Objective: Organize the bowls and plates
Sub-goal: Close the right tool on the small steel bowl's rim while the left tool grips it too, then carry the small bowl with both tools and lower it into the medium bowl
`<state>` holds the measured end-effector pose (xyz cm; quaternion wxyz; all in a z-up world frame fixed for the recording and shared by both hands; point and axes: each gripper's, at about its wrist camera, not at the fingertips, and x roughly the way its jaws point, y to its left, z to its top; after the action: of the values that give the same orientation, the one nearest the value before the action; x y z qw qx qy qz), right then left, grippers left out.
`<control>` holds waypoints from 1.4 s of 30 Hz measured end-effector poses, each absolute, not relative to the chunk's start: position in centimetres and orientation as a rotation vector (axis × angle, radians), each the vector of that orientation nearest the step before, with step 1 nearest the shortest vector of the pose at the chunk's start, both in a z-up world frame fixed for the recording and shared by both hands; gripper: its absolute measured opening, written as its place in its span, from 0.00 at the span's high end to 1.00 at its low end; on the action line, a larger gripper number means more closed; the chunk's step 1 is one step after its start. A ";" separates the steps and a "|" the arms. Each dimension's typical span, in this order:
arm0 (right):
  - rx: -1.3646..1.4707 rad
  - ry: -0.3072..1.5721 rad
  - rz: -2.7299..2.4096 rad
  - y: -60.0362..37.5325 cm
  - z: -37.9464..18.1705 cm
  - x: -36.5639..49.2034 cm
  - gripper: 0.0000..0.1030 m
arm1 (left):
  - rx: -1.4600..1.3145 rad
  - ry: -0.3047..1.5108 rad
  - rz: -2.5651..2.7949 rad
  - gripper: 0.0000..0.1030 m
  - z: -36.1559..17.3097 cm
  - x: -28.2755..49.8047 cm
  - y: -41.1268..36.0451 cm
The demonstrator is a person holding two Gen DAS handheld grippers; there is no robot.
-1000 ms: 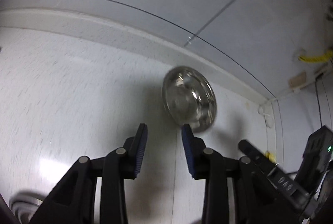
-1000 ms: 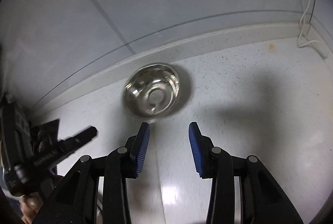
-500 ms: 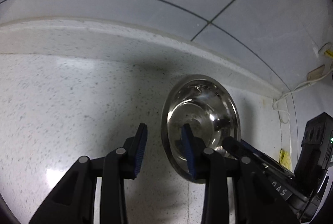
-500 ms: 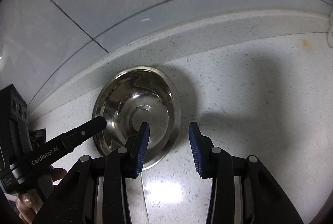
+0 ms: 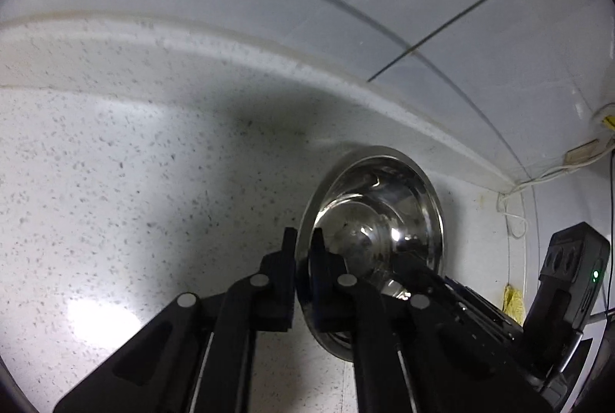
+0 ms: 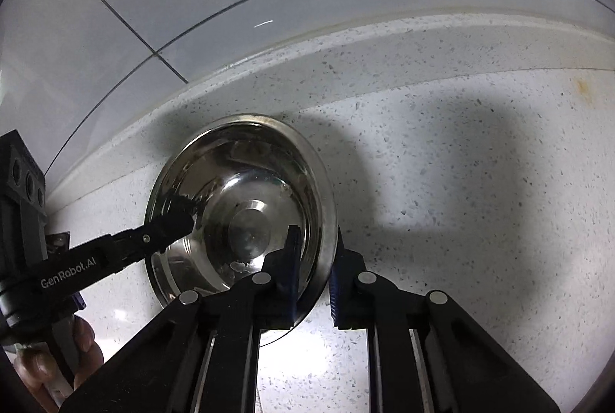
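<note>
Seemingly both tongs [image 5: 303, 251] [image 6: 313, 259] pinch opposite rims of the steel bowl [image 6: 246, 205].

Bowl [image 6: 246, 205] sits on counter [image 6: 461, 201], just before the backsplash ledge [image 6: 384, 48].

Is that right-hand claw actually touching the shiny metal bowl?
Touching. The right wrist view shows the right gripper clamped on the bowl, one finger each side of its rim.

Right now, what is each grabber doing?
Left gripper: shut on the steel bowl rim.
Right gripper: shut on the opposite rim.
</note>
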<state>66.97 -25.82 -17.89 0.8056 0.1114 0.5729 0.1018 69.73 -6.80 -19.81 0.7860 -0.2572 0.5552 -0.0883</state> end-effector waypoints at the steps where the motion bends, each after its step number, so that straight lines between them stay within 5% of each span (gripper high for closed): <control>1: 0.243 1.221 0.217 -25.7 -17.7 66.9 0.89 | -0.566 1.180 -0.193 0.95 -19.1 69.3 -6.6; 11: 0.265 1.098 0.262 -24.5 -9.4 62.8 0.90 | -0.592 1.055 -0.197 0.96 -8.7 62.4 -4.7; 22: 0.227 0.973 0.300 -27.5 0.1 47.9 0.90 | -0.564 1.034 -0.355 0.95 -0.6 47.8 -10.0; 31: 0.264 1.050 0.219 -33.8 -2.4 35.1 0.90 | -0.566 1.212 -0.499 0.95 -5.4 37.6 -17.0; 42: 0.364 1.224 0.139 -37.8 -11.4 32.6 0.90 | -0.499 1.381 -0.408 0.95 -13.7 34.9 -22.0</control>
<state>32.59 -37.84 -11.38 0.8007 0.1698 0.5708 0.0647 34.92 -22.02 -13.71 0.7234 -0.2260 0.6257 -0.1848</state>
